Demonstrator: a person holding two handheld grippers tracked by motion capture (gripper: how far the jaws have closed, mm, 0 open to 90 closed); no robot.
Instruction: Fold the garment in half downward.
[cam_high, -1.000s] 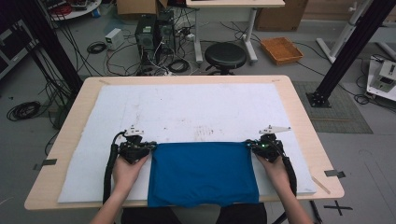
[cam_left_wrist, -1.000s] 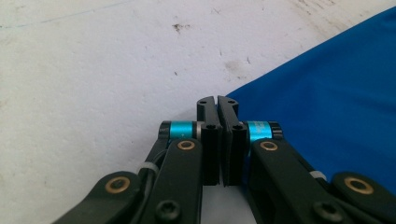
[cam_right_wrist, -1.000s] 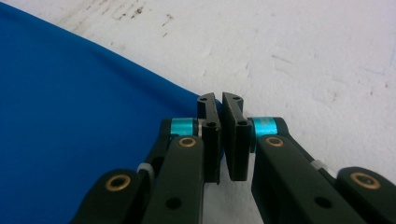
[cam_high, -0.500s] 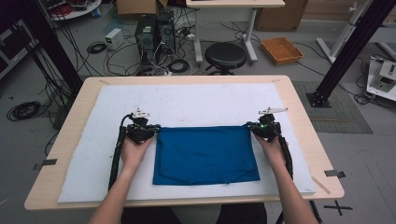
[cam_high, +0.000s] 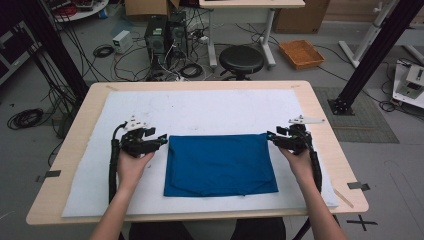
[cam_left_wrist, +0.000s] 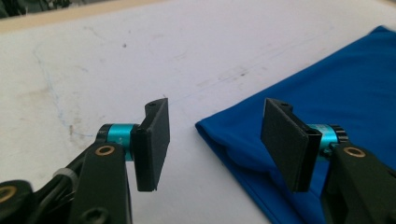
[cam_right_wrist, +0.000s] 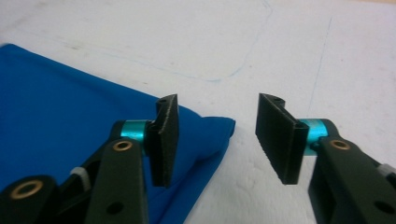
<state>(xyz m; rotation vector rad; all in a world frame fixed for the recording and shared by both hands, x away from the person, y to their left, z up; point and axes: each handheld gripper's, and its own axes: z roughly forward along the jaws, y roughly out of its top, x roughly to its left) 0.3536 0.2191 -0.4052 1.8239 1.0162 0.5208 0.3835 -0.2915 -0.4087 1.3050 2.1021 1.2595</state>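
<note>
Now a folded blue cloth (cam_high: 220, 165) lies flat in the middle of the white mat (cam_high: 210, 107) that covers the wooden surface (cam_high: 325, 115). The left tongs (cam_high: 161, 141), held in the left hand (cam_high: 132, 162), sit at the cloth's ten o'clock corner, just off its edge. In the left gripper view the jaws are spread wide, holding nothing, with the cloth's corner (cam_left_wrist: 210, 128) lying between and beyond them. The right tongs (cam_high: 271, 135), held in the right hand (cam_high: 299, 160), sit at the cloth's two o'clock corner. In the right gripper view their jaws also stand spread and empty, the cloth's corner (cam_right_wrist: 219, 128) on the mat between them.
</note>
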